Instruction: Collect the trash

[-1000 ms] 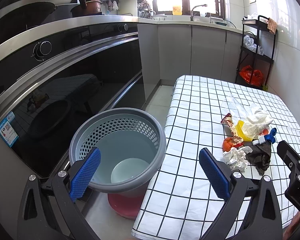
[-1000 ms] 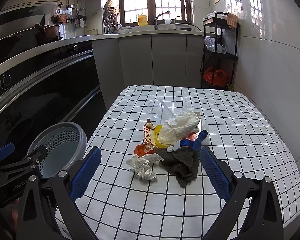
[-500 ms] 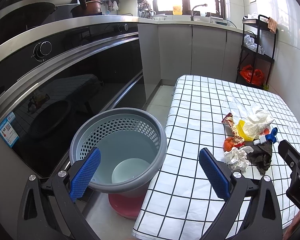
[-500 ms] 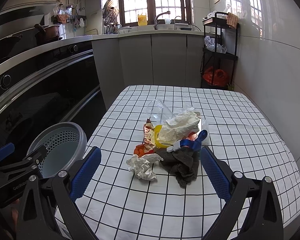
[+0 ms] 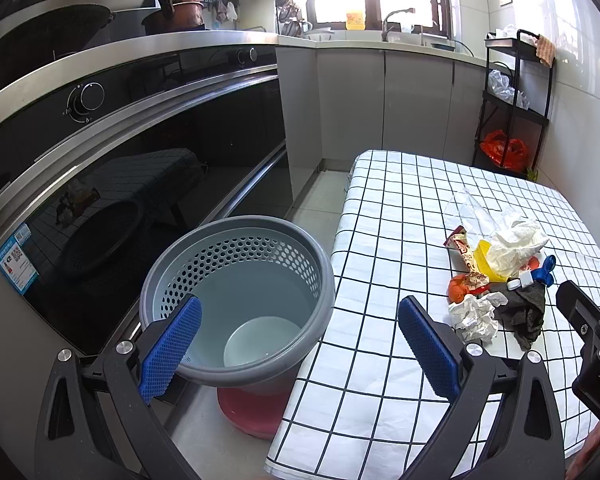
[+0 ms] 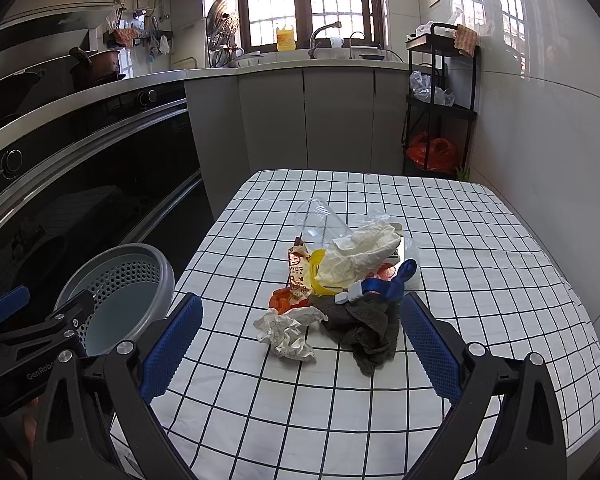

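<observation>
While trash pile [image 6: 336, 280] lies ahead — right hand-held gripper [image 6: 300, 344] gapes.

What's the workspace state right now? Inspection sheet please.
Surface: white black-checked tablecloth, wrinkled.
Job's things: crumpled white paper ball, dark grey rag, clear plastic cup, snack wrapper heaped mid-table; grey perforated plastic bin on the floor beside the table, no trash visible inside.
Clutter: nothing seen.
Grippers: left tongs open over the bin; right tongs open, facing the heap.
Cables: nothing seen.
Surroundings: black oven front, black wire rack.
</observation>
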Demonstrator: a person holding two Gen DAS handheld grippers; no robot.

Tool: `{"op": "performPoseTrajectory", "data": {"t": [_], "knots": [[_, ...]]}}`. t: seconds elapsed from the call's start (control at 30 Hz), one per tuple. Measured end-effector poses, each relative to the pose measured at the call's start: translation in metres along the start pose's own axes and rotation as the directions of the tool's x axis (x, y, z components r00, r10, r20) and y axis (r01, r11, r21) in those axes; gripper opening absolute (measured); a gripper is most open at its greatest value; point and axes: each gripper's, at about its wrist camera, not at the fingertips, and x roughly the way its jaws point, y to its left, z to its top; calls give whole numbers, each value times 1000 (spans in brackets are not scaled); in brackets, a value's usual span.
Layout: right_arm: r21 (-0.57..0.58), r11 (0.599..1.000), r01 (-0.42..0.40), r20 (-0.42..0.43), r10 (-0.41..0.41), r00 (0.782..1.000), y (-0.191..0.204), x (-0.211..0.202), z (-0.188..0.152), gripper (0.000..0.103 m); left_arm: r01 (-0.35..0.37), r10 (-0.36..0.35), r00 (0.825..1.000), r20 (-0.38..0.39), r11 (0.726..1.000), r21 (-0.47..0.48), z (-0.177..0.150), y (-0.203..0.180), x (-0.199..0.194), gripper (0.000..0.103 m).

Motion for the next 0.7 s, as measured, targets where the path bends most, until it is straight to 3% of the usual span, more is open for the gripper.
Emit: {"op": "performPoseTrajectory", "data": {"t": [0.7], "knots": [[7, 1000, -6, -2, 6, 1000, -2, 1, 0, 95, -4, 4, 1000, -2, 1000, 1, 0, 3, 3, 97]]}}
